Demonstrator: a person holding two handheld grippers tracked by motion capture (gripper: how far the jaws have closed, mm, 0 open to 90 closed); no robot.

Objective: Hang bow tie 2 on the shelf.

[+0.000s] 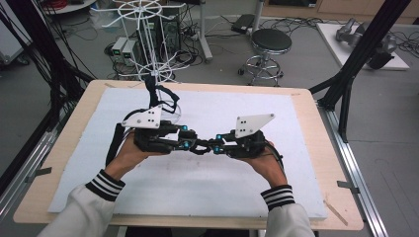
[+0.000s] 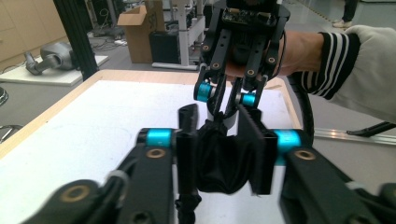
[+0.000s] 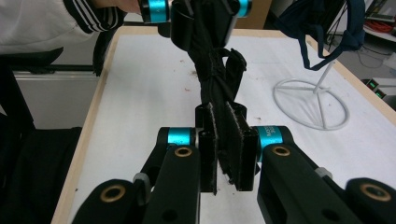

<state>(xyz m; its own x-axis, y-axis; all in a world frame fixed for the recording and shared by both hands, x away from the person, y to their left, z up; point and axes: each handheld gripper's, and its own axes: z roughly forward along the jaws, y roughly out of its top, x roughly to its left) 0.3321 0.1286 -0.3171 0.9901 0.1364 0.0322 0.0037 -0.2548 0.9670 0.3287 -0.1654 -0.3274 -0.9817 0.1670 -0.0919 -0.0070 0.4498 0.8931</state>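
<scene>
The black fabric piece (image 3: 218, 88), a small garment or strap bundle that I cannot name more exactly, hangs above the middle of the white foam mat (image 1: 207, 187), between the 2 tools. Its long axis runs from one gripper to the other, across the table from left to right in the high view, and it looks twisted in the middle.

The right gripper (image 3: 223, 151) is clamped on one end of the fabric. The left gripper (image 2: 223, 154) has its pads (image 2: 258, 154) on both sides of a bunched part of the other end, pressed on it.

Both hands are equally near, each at its own end. The coming move probably turns on this axis: pulling apart along it would stretch the fabric flat.

Behind, the white wire rack (image 1: 148, 29) stands at the far edge and carries a dark blue garment (image 3: 322, 28).
</scene>
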